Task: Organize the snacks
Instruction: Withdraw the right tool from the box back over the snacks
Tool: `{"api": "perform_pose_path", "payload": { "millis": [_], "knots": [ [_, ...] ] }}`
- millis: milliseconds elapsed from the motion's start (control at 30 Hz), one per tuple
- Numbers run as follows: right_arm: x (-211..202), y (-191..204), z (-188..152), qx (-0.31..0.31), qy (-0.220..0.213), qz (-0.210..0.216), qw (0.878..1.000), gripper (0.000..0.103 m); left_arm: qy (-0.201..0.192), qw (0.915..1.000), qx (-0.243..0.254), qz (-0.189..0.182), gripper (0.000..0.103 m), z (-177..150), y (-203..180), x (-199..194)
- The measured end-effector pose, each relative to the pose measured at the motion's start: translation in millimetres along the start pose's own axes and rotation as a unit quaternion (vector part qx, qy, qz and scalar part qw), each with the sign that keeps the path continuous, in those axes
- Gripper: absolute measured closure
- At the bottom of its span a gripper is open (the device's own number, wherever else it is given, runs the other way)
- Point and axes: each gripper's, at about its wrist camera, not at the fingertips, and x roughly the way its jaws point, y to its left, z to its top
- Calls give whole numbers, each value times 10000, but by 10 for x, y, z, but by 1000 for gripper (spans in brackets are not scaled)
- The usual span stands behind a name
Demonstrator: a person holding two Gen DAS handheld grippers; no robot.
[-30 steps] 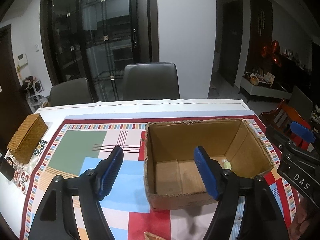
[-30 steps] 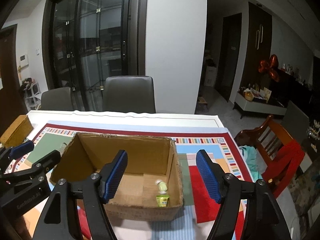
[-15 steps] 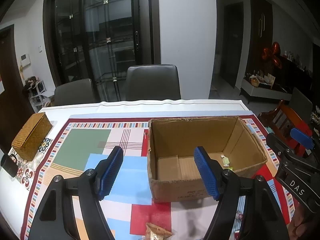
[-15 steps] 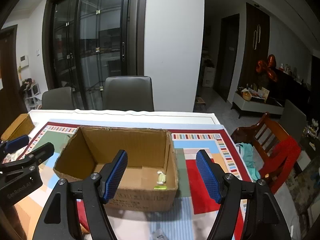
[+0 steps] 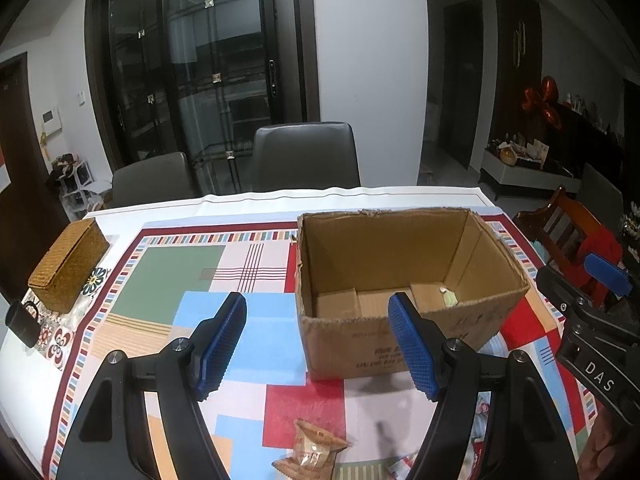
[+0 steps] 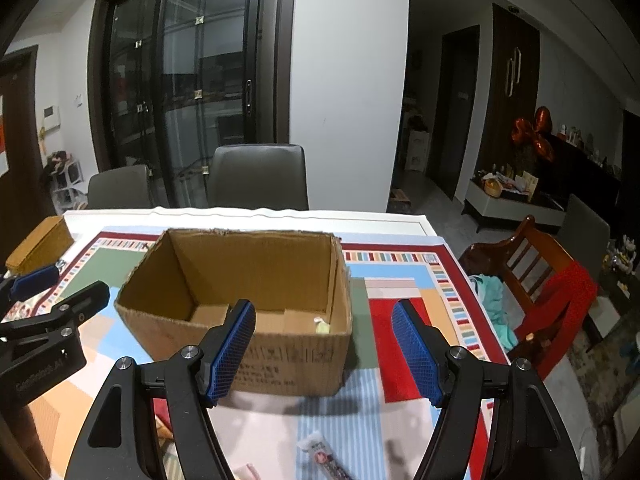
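Here, the tabletop (image 5: 248,208) wears a bright cloth of colored squares. A brown cardboard box (image 5: 400,332) sits open on it, toward the right side. One small yellow-green snack (image 5: 449,297) lies deep in the box's right corner. At the left edge rests a woven basket box (image 5: 68,264), with a black mug (image 5: 22,322) just beside it. The left tongs (image 5: 318,344) are spread wide with nothing between them, up over the cloth. The right tongs (image 6: 324,352) are spread wide too, empty, in front of the box. Near the front edge lies a brown wrapped snack (image 5: 310,450). A small white packet (image 6: 324,454), maybe candy, lies near the right tongs.
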Motion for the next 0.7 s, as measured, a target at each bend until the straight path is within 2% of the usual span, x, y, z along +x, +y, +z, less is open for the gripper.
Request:
{"api": "perform_pose_path", "payload": {
  "millis": [700],
  "knots": [
    [-239, 54, -284, -71, 11, -11, 10000, 31, 63, 10000, 34, 15, 30, -390, 11, -200]
  ]
}}
